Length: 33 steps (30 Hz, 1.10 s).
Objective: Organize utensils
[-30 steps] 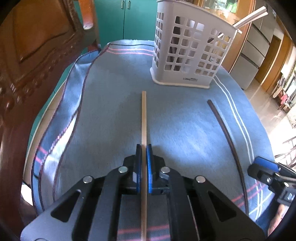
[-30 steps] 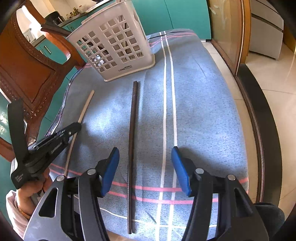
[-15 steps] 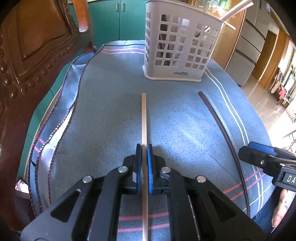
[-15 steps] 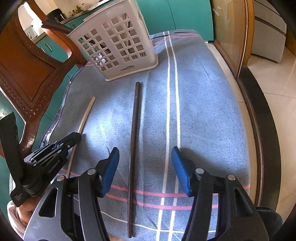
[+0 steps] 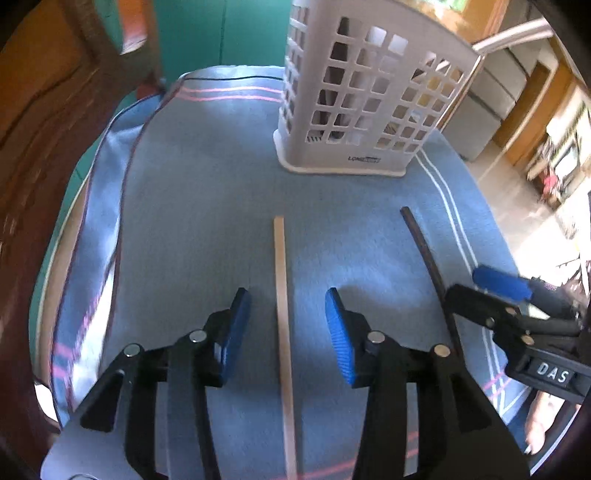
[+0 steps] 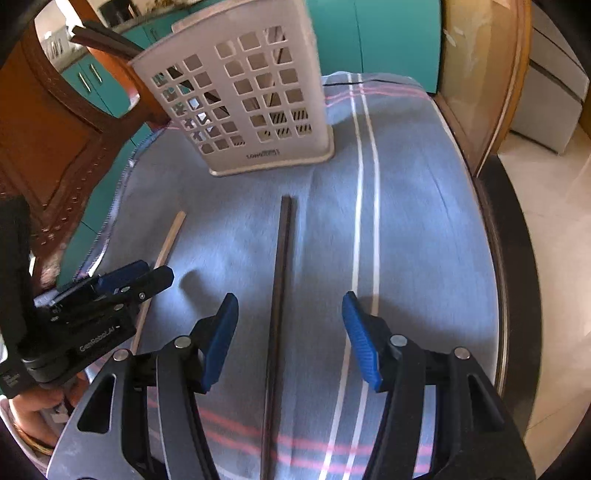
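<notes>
A light wooden chopstick (image 5: 279, 258) lies on the blue cloth (image 5: 203, 203), pointing at the white slotted basket (image 5: 369, 103). My left gripper (image 5: 286, 295) straddles it; its jaws are opening and the blue pads (image 5: 236, 325) stand clear of the stick on both sides. A dark chopstick (image 6: 282, 258) lies parallel to the right. My right gripper (image 6: 290, 299) hangs open over it, pads wide apart and not touching it. The basket (image 6: 243, 103) holds a pale stick (image 5: 517, 31) and dark sticks (image 6: 99, 35) that poke out of its top.
A carved wooden chair (image 5: 44, 147) crowds the left side of the cloth. Teal cabinets (image 6: 388, 33) stand behind the basket. The dark table rim (image 6: 509, 258) curves along the right, with pale floor beyond. A hand (image 6: 33, 410) holds the left gripper.
The left jaws, shut on the light chopstick before, have spread apart and let it go; it lies on the cloth. The basket looks nearer in both views. The right jaws stay equally wide.
</notes>
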Tool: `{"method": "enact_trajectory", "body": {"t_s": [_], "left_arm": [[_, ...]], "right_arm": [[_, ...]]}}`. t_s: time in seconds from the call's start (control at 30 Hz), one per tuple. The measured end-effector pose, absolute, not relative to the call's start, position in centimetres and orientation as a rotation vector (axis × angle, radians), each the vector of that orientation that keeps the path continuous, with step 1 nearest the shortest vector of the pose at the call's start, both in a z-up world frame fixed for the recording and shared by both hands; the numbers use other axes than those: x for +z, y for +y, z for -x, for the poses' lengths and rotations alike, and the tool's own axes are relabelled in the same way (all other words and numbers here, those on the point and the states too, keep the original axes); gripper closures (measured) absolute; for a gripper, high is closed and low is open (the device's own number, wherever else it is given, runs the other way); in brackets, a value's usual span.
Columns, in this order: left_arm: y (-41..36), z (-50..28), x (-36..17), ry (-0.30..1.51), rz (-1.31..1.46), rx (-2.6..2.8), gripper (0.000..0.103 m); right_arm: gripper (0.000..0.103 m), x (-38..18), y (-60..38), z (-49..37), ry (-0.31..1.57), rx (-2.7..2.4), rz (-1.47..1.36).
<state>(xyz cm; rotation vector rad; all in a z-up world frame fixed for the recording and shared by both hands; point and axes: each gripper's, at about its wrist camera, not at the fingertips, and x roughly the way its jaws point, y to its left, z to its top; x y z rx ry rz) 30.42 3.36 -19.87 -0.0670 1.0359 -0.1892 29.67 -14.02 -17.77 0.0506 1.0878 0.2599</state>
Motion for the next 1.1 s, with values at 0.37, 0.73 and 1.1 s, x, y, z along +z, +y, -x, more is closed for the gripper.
{"method": "enact_trajectory", "body": {"t_s": [0.37,0.73,1.1], "left_arm": [[2.6,-34.9,-19.8,1.105,-0.066,-0.157,0.078],[1.9,-34.4,-16.8,1.022,-0.085,-0.148,0.096],[0.8,-26.7,-5.2,0.688,-0.139,-0.085,0.096]], "right_arm": [[0.052,-19.3,-9.6,-34.8,1.153,0.234,0.18],[0.096,-16.7,-11.5,-34.3,1.072,0.333,0.082],[0.096,-4.0,-15.6,-27.5,0.752,0.361,0.005]]}}
